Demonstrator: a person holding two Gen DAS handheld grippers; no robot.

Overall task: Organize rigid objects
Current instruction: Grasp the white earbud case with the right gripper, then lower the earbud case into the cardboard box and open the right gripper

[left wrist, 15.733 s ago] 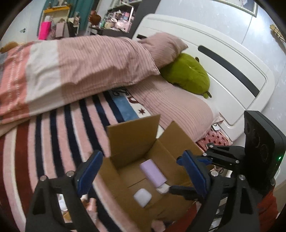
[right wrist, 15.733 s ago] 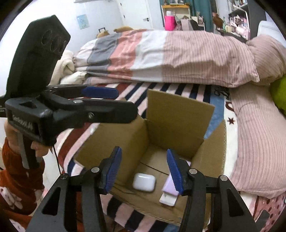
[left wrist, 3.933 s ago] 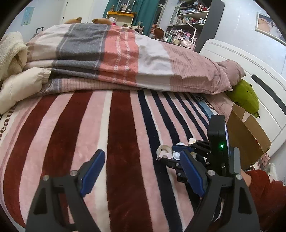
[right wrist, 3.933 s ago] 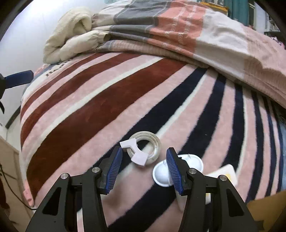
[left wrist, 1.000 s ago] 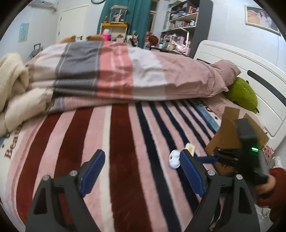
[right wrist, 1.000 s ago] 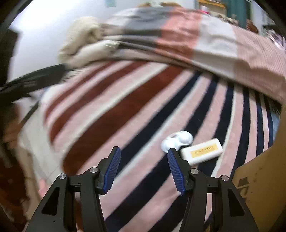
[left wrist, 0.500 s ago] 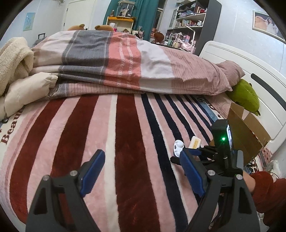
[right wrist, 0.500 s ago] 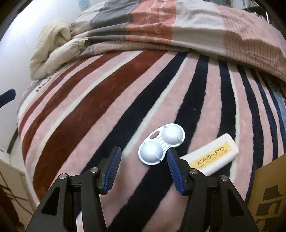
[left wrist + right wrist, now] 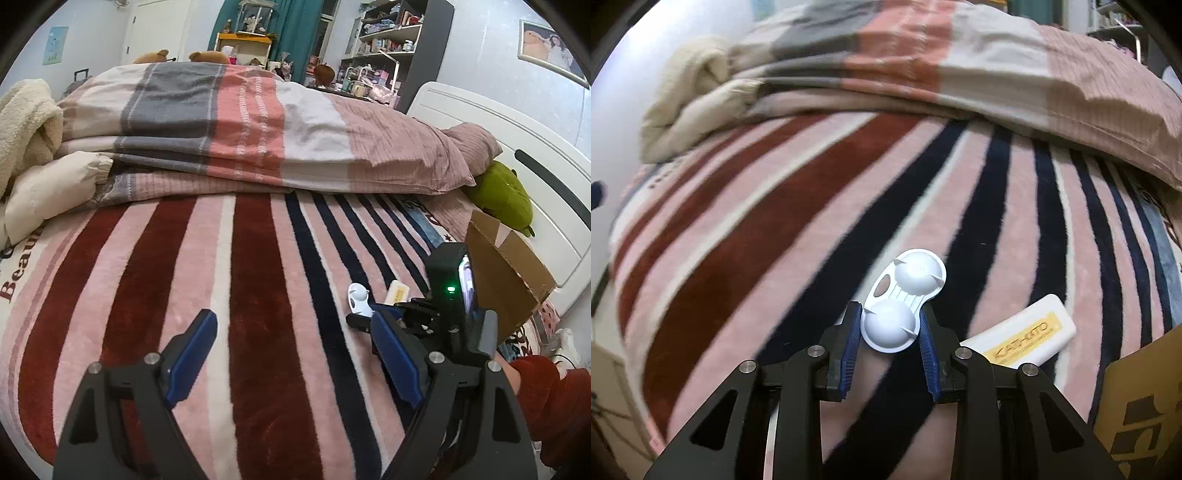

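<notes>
We have the right gripper [image 9: 889, 328] low over the striped blanket [image 9: 783, 229], its jaws closing on the white double-dome case [image 9: 903, 301]. The blue pads bracket the nearer of the 2 domes and look to be touching its rim on both sides, so we read this as a grasp forming, not yet a lift. Taking the near dome makes sense: it is the narrowest reachable section, and the far dome and the slotted tab stay clear of the fingers.

The case lies on the blanket, just beside the white bar with the yellow label [image 9: 1021, 341], which lies at an angle to its right and is untouched.

The cardboard box [image 9: 506, 273] stands at the blanket's right edge, near both items; we judge it the destination.

The left gripper [image 9: 291, 354] hangs above bare blanket, jaws wide apart and holding nothing, probably kept back so the 2 tools do not collide.

Risk: a smooth curved dome could slip from flat pads.
</notes>
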